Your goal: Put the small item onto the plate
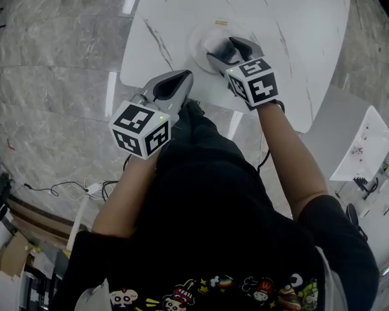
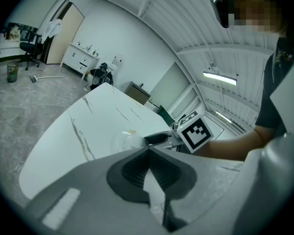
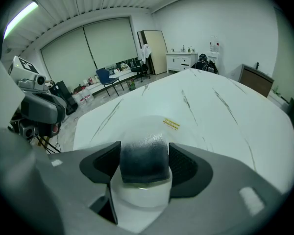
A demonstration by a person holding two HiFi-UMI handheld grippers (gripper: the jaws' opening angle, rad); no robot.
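Observation:
The small item point(image 1: 215, 42) is a frosted piece, dark at the top and white below. My right gripper point(image 1: 223, 47) is shut on it, just above a clear round plate point(image 1: 196, 44) on the white marble table point(image 1: 298, 31). In the right gripper view the item point(image 3: 143, 163) fills the gap of that gripper point(image 3: 143, 153), and the plate point(image 3: 130, 126), with a yellow sticker point(image 3: 171, 125), lies right behind it. My left gripper point(image 1: 181, 78) is shut and empty at the table's near edge. In the left gripper view its jaws point(image 2: 148, 150) meet, with the plate point(image 2: 123, 142) and right gripper point(image 2: 159, 139) ahead.
The table stands on a grey marble floor point(image 1: 45, 83). Cables point(image 1: 84, 188) lie on the floor at the lower left. A white unit point(image 1: 363, 144) stands to the right of the table. Chairs and cabinets point(image 3: 105, 77) line the far walls.

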